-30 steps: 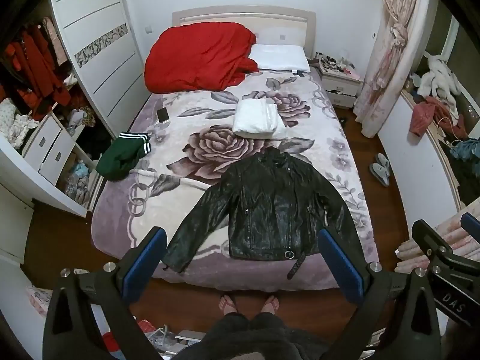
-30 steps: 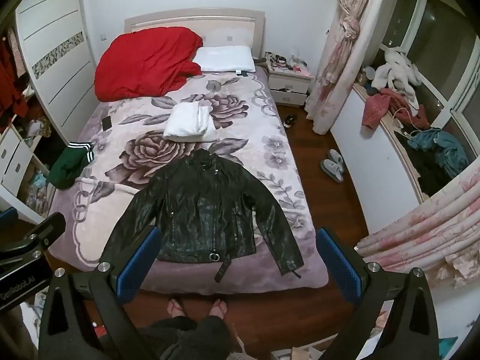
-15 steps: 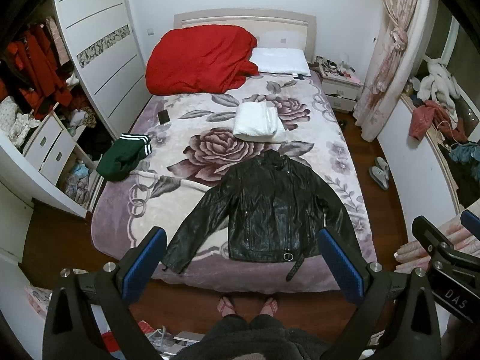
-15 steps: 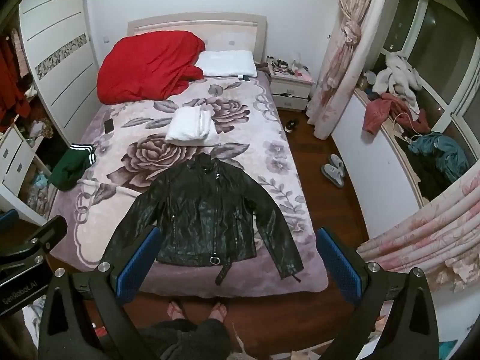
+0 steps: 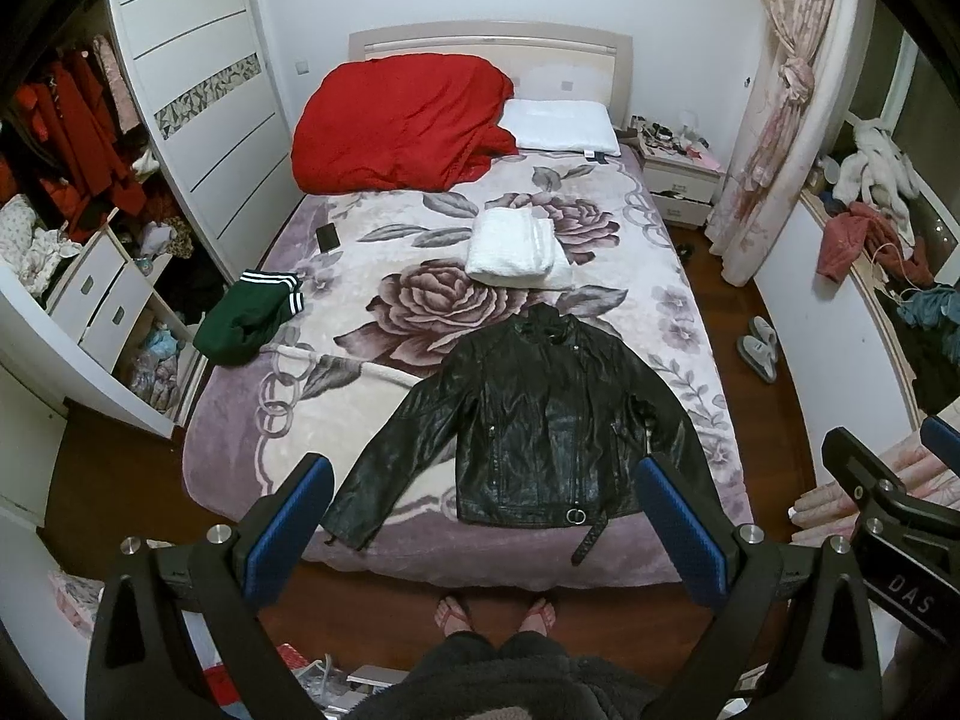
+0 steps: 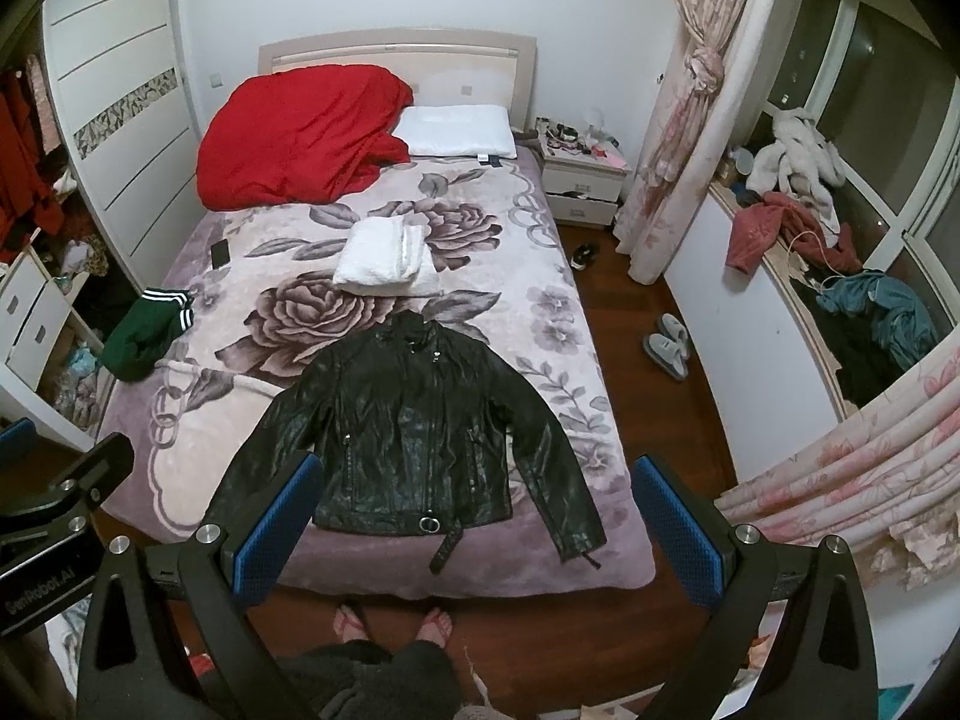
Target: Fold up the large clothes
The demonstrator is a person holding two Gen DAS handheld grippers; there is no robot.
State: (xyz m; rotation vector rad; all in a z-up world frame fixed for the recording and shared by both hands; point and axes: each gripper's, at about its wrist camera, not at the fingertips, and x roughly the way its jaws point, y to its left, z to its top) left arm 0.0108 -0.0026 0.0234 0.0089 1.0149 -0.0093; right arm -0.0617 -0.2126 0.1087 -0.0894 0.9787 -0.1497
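Two sets of fingers, left (image 5: 480, 516) and right (image 6: 474, 516), are spread wide and hold nothing, both well above and short of the bed (image 5: 240, 468) while I stand at its foot. Below and ahead of them the jacket (image 5: 540, 420) lies flat and face up, collar away from me, hem toward me, both sleeves angled out and down, its belt strap dangling over the bed's edge. As I judge it, the step is to come down for the first fold, a sleeve brought across the chest. I would take the left cuff (image 5: 354, 522) with my left fingers and the right cuff (image 6: 579, 534) with my right, pinching only the top layer near the cuff edge, not the blanket beneath. Leather looks stiff and slick, so a deep bite and a low, slow carry should keep it from sliding or springing back. Beyond the collar, the white towel (image 5: 516, 249) sits near but apart; it should not be in my way.
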